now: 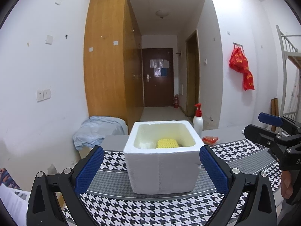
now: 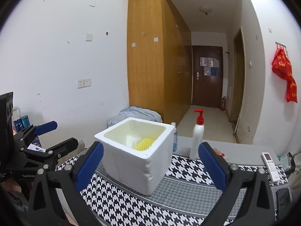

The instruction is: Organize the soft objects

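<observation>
Inside the white foam box (image 1: 161,171) on the houndstooth cloth (image 1: 150,207) lies a yellow sponge (image 1: 168,143). Both the left gripper (image 1: 152,166) and right gripper (image 2: 150,166) stand wide, empty, flanking the box without touching. A pump bottle (image 2: 197,137) stands behind.

Black-framed grippers (image 1: 151,166); ribbed blue pads (image 1: 89,166); silver screws

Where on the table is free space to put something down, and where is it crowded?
Free: the checked cloth in front of the foam box, and between box and remote. Crowded: behind the box, around the pump bottle and red packet. The box already holds a yellow sponge.
</observation>
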